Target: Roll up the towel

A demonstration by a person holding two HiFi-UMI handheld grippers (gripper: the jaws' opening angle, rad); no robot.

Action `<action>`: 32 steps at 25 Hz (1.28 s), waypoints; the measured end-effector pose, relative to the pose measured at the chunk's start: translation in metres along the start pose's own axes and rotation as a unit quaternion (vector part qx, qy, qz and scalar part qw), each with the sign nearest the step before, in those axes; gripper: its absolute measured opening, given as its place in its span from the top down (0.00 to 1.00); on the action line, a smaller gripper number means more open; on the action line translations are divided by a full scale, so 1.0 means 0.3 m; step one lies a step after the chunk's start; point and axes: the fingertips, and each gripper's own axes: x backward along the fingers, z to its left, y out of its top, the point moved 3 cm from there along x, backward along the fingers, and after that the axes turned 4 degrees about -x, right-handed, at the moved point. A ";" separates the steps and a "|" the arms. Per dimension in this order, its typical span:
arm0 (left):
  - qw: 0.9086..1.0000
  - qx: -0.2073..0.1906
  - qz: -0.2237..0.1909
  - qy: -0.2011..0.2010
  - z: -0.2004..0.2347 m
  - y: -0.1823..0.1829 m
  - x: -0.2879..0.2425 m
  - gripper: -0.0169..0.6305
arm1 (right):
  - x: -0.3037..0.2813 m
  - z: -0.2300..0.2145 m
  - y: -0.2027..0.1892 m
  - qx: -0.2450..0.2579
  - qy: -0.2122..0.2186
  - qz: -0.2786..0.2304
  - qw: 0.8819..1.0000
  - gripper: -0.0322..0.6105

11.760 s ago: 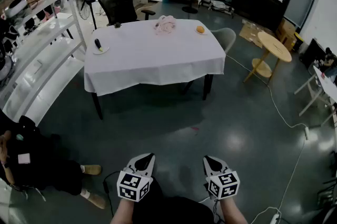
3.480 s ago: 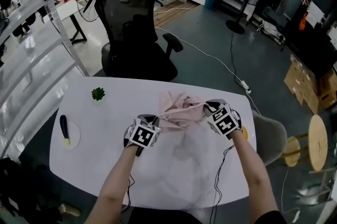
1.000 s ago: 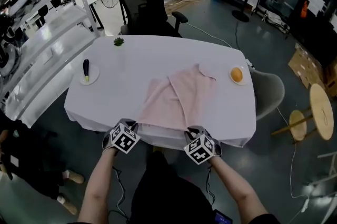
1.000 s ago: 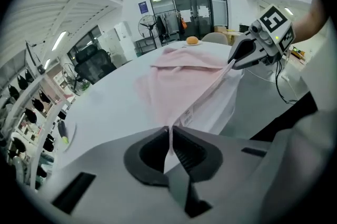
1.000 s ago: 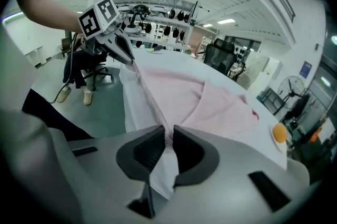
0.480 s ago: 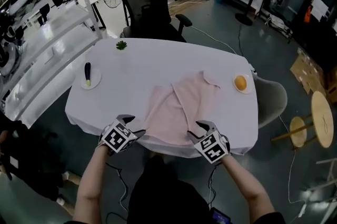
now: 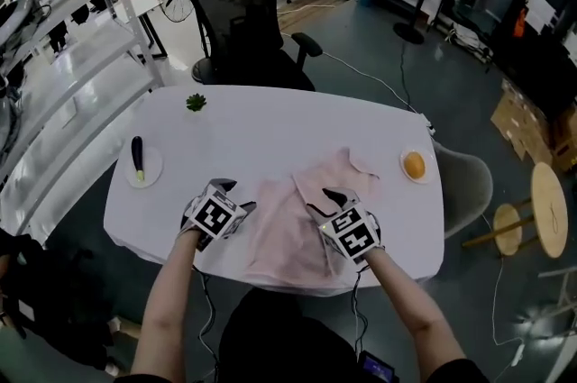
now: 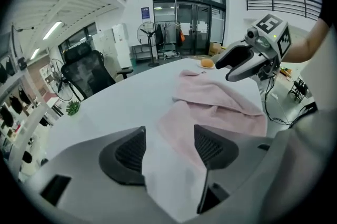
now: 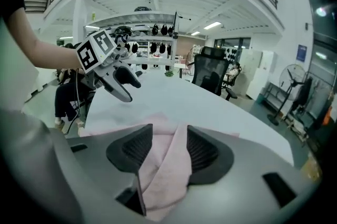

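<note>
Towel [image 7: 302, 219] lying pink and rumpled on the white table [image 7: 252, 129], close to the near edge, with one flap folded over the middle. Left gripper [image 7: 236, 195] beside its left edge, jaws wide apart over bare tablecloth. Right gripper [image 7: 322, 199] above the middle fold, jaws parted, cloth under them but not pinched. Flatten that flap first. Then pinch both near corners evenly and roll away tightly, keeping the side edges in line.

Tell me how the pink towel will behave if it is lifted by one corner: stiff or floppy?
Probably floppy: the towel lies flat in soft folds, one flap over another, so it should sag from a lifted corner. It looks thin, so likely light. Pushed, it would probably bunch up rather than slide whole.
</note>
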 end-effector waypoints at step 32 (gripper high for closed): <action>0.991 -0.058 0.079 -0.094 0.076 -0.036 -0.379 0.91 | -0.373 -0.173 -0.019 -0.117 -0.036 0.080 0.989 0.89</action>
